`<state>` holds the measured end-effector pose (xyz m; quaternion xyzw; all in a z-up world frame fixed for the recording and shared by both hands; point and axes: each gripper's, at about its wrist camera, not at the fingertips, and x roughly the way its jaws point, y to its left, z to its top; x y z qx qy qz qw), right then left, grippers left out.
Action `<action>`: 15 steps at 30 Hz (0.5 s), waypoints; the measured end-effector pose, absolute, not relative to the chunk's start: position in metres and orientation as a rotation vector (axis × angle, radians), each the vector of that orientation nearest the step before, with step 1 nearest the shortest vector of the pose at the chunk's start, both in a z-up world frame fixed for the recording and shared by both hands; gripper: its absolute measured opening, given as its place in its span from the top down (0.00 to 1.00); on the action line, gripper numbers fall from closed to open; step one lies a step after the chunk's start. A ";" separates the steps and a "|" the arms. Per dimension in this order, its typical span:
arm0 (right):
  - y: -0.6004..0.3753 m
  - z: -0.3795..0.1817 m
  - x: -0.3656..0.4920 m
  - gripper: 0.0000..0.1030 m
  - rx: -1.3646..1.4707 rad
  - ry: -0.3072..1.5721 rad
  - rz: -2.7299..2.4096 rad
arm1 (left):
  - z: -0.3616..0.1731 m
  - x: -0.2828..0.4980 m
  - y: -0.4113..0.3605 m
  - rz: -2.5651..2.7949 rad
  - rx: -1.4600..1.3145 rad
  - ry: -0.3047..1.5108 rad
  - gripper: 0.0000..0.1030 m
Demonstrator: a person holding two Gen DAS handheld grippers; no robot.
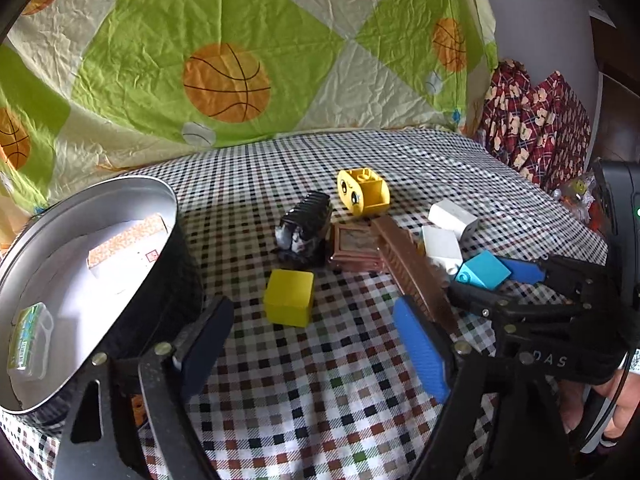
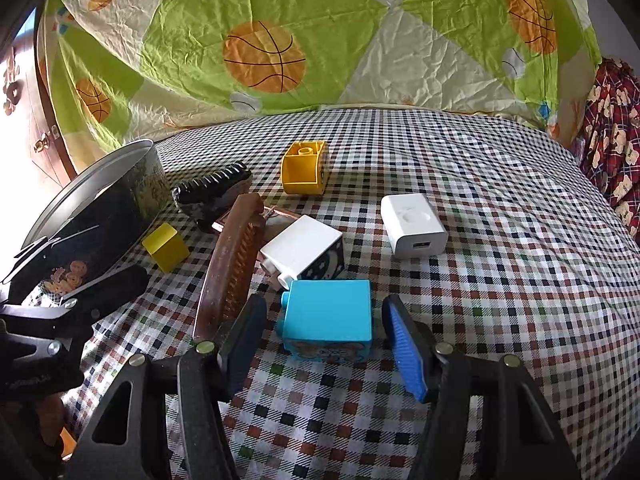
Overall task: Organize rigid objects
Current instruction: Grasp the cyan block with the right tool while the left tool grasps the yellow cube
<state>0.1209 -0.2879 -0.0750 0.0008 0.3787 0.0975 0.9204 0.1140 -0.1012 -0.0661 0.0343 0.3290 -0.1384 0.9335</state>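
Note:
My left gripper is open, low over the checked cloth, and a plain yellow cube lies just beyond its fingertips, untouched. My right gripper straddles a light blue toy brick; a narrow gap shows on each side, so its pads are off the brick. In the left wrist view that same gripper reaches in from the right around the blue brick. A round metal tin stands at the left with a patterned card box and a small green-labelled case inside.
Between the grippers lies a long brown comb. Behind it are a white brick, a white charger, a yellow face brick, a black ribbed toy and a brown framed piece. A basketball-print sheet hangs behind.

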 end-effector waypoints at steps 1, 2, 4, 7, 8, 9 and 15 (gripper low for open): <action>-0.287 -0.076 0.122 0.39 -0.003 0.785 0.202 | -0.067 0.117 -0.101 -0.286 0.062 0.683 0.19; -0.286 -0.076 0.123 0.39 -0.008 0.791 0.201 | -0.068 0.120 -0.100 -0.286 0.058 0.693 0.19; -0.286 -0.076 0.123 0.39 -0.011 0.793 0.205 | -0.071 0.127 -0.100 -0.288 0.054 0.711 0.25; -0.289 -0.077 0.124 0.40 0.010 0.795 0.208 | -0.077 0.135 -0.101 -0.291 0.048 0.754 0.32; -0.290 -0.077 0.124 0.41 0.022 0.796 0.209 | -0.079 0.137 -0.101 -0.299 0.040 0.771 0.35; -0.292 -0.077 0.125 0.43 0.031 0.797 0.206 | -0.081 0.139 -0.101 -0.303 0.034 0.787 0.39; -0.287 -0.077 0.123 0.51 -0.005 0.785 0.170 | -0.089 0.152 -0.097 -0.301 0.002 0.870 0.43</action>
